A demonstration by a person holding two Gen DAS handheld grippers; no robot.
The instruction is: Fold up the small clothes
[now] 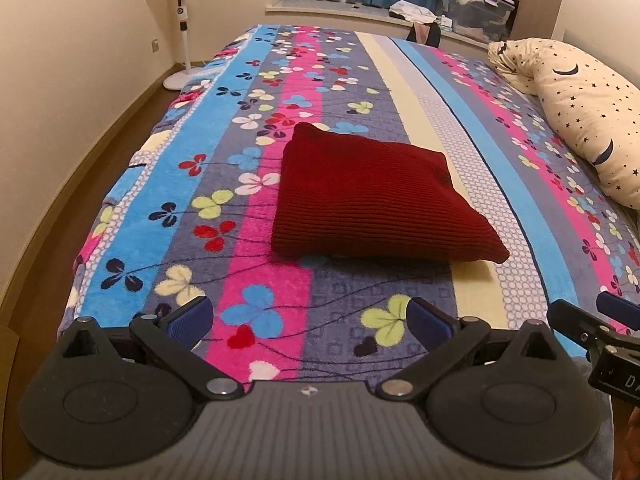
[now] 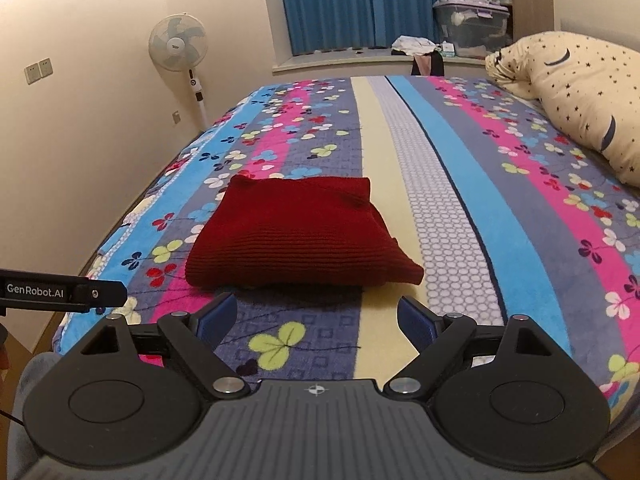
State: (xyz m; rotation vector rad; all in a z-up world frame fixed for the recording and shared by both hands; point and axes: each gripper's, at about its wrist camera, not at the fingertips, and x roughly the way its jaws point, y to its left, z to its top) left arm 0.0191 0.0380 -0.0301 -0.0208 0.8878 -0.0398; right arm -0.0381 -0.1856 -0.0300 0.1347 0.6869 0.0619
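A dark red knit garment (image 1: 372,196) lies folded into a thick, roughly square bundle on the flowered striped blanket (image 1: 224,184); the right wrist view shows the same bundle (image 2: 296,236) lying ahead. My left gripper (image 1: 310,316) hovers above the blanket short of the bundle, jaws wide apart, nothing between them. My right gripper (image 2: 316,316) also stands open and empty, just short of the bundle's near edge. Each gripper shows at the other view's side: the right gripper's fingers (image 1: 616,312) at the right edge, the left one's body (image 2: 60,292) at the left edge.
A cream pillow (image 1: 580,112) with stars and moons lies along the bed's right side. A standing fan (image 2: 180,48) is by the left wall. Beyond the bed, a sill holds a clear storage box (image 2: 472,24) and loose clothes (image 2: 416,46) before blue curtains (image 2: 352,0).
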